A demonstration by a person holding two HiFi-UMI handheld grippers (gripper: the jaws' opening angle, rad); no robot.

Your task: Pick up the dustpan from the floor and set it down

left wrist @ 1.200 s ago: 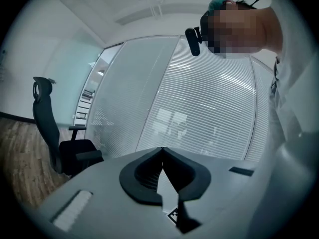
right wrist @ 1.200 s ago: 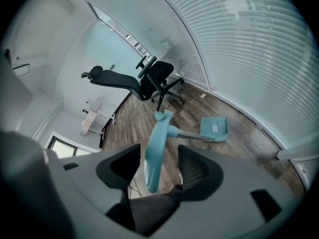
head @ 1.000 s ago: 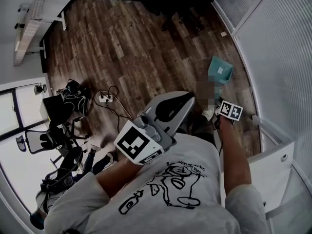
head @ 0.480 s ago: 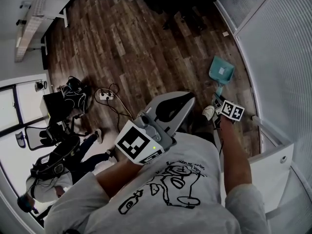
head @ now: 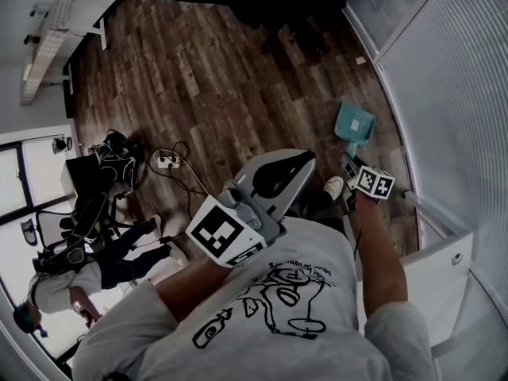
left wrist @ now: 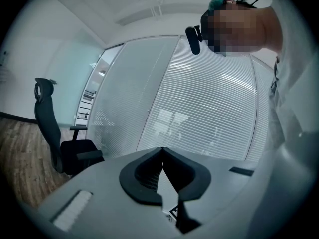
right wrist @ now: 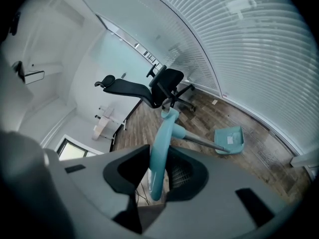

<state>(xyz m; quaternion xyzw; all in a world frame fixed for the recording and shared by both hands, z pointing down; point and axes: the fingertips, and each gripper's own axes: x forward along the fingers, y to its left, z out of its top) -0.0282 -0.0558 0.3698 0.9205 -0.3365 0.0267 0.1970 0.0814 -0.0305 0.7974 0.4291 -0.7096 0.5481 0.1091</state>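
Note:
A teal long-handled dustpan [head: 354, 124] stands on the wood floor beside the blind-covered glass wall. In the right gripper view its pan [right wrist: 230, 139] rests on the floor, and a metal rod runs back to the teal handle [right wrist: 158, 168]. My right gripper [right wrist: 159, 180] has just closed on that handle, which stands between the jaws. In the head view the right gripper [head: 351, 167] sits at the end of my outstretched arm. My left gripper [head: 304, 159] is held in front of my chest; its jaws meet at the tips [left wrist: 162, 151] with nothing between them.
A black office chair [right wrist: 164, 86] stands beyond the dustpan. A power strip with cables [head: 168, 161] and bags lie on the floor at left, where another person [head: 55, 284] is. A white cabinet [head: 444, 268] stands at my right. My shoe [head: 333, 186] is near the handle.
The right gripper has risen slightly with the handle in it. The left gripper has stayed put. Another person has come into view at the lower left.

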